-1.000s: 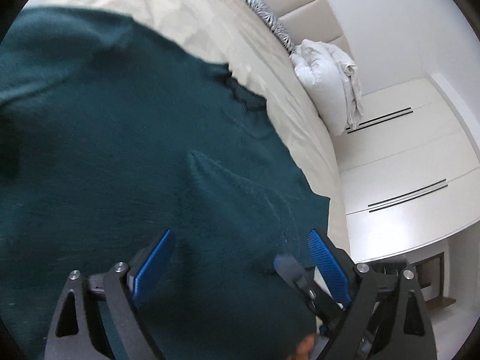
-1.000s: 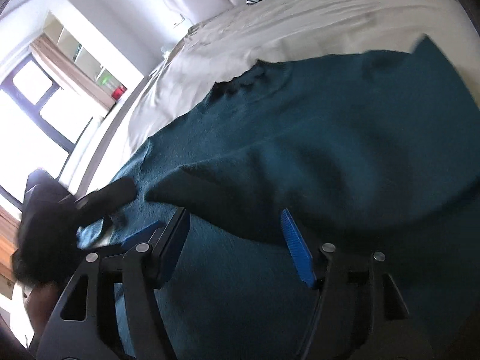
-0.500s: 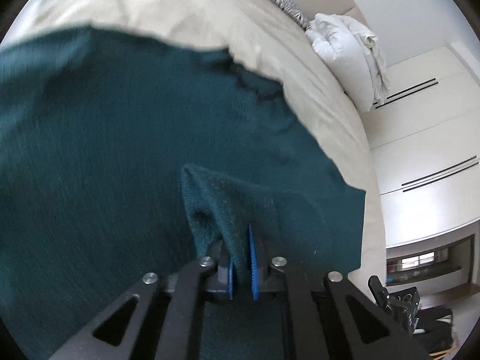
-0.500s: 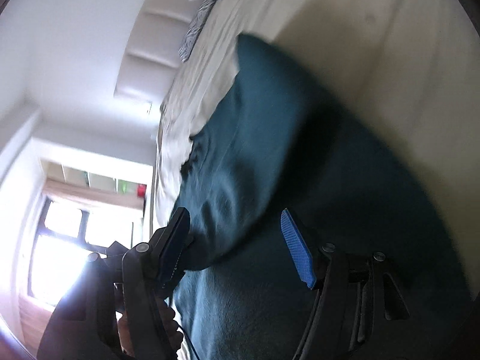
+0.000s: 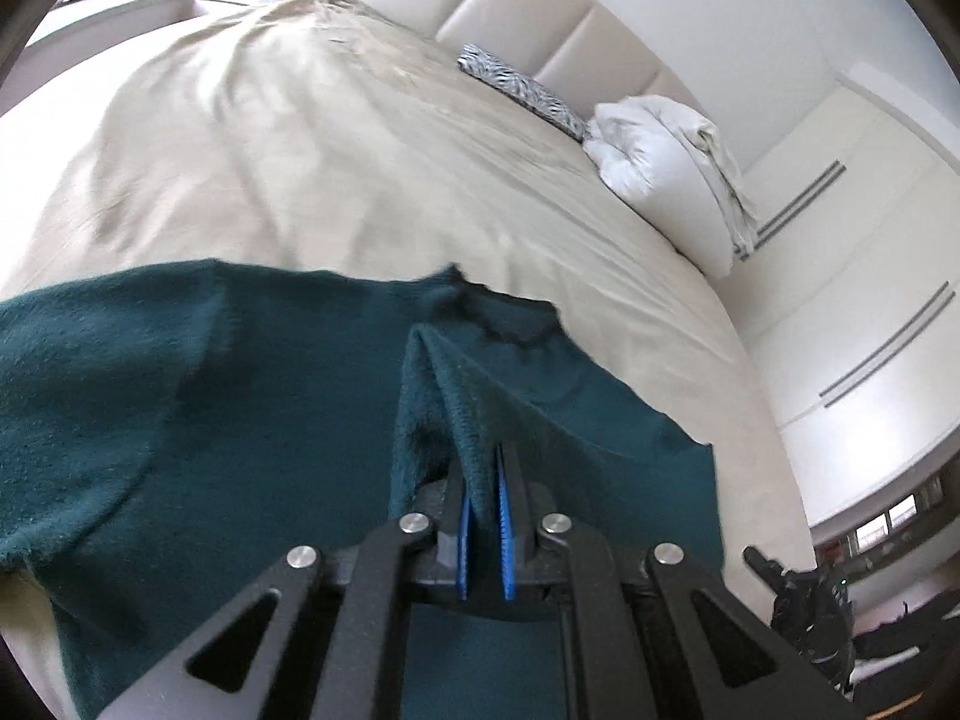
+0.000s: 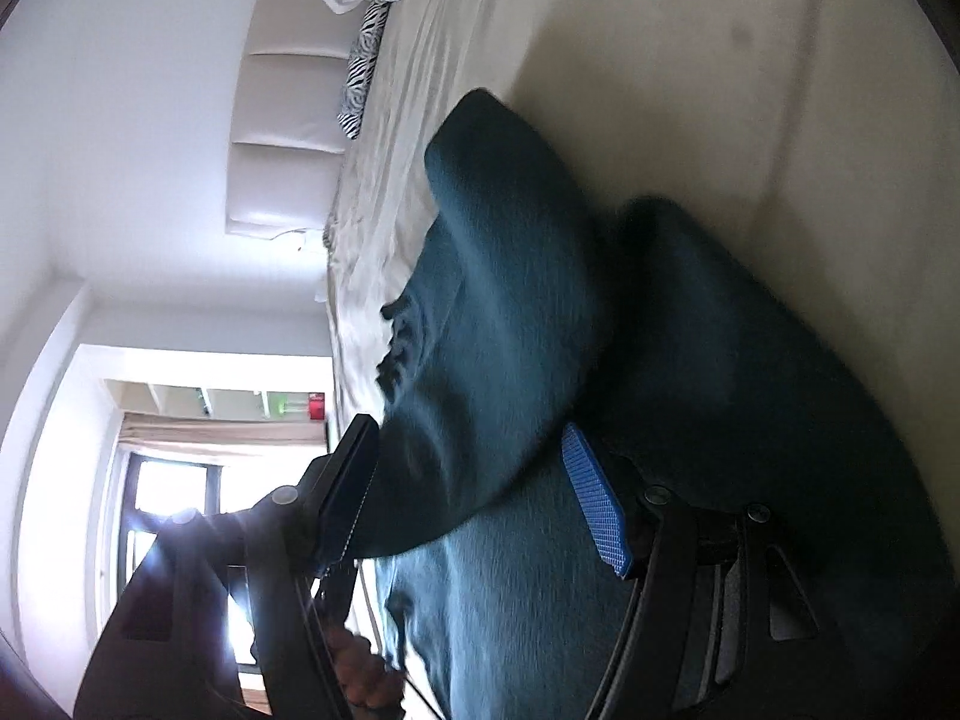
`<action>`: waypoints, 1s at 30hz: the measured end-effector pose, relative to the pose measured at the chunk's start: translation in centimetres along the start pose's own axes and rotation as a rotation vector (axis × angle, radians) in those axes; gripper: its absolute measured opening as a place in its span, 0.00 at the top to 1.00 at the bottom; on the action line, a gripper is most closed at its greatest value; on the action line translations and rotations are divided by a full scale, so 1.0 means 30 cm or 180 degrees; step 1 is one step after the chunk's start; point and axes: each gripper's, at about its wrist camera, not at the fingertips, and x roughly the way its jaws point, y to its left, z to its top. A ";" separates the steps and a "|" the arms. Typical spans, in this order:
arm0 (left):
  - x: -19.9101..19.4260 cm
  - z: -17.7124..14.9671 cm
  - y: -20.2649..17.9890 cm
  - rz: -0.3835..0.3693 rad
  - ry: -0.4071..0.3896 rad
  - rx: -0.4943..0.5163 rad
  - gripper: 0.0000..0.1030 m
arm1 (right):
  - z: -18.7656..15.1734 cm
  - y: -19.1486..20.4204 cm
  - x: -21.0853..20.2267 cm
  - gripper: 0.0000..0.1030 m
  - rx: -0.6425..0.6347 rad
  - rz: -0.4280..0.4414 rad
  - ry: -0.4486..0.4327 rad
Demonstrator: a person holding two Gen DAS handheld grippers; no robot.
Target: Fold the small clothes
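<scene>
Folding barely begun — left claw [image 5: 482, 531] clamps a ridge of the teal sweater [image 5: 180, 396]; right claw [image 6: 474, 498] gapes apart, bed [image 5: 300, 150] beneath.

Wide bed [image 5: 336, 180] under a beige cover, creased and softly lit. Padded cream headboard [image 5: 540, 18] in upright panels against a plain white wall [image 5: 750, 12]. Zebra-print cushion [image 5: 516, 90] lying at the head, touching a bundled white duvet [image 5: 666, 162]. White wardrobe doors [image 5: 858, 300] with slim dark handle strips beside the bed. From the right wrist view, bright window [image 6: 174, 492] with dark frames, overexposed, beneath a beige blind [image 6: 216, 432]; open shelving [image 6: 210, 399] above, holding a small red object [image 6: 316, 407].
</scene>
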 end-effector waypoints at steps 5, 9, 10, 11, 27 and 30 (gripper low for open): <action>0.027 0.004 0.096 0.0154 -0.0015 -0.0152 0.94 | 0.101 -0.010 0.013 0.39 0.0188 0.0157 -0.0271; 0.043 -0.007 0.147 0.0212 0.0024 -0.0275 0.94 | 0.129 -0.038 -0.019 0.40 0.0317 0.0223 -0.0424; 0.041 -0.016 0.149 0.0204 0.0036 -0.0278 0.94 | 0.122 -0.039 -0.019 0.39 0.0302 0.0218 -0.0432; 0.044 -0.024 0.145 0.0201 0.0055 -0.0273 0.94 | 0.117 -0.038 -0.018 0.39 0.0270 0.0198 -0.0422; 0.115 -0.053 0.027 0.0548 0.0254 0.0337 0.95 | 0.146 -0.053 0.015 0.41 0.0244 0.0327 -0.0412; 0.081 -0.054 0.038 0.0595 0.0130 0.0345 0.95 | 0.141 -0.049 0.009 0.41 0.0178 0.0301 -0.0419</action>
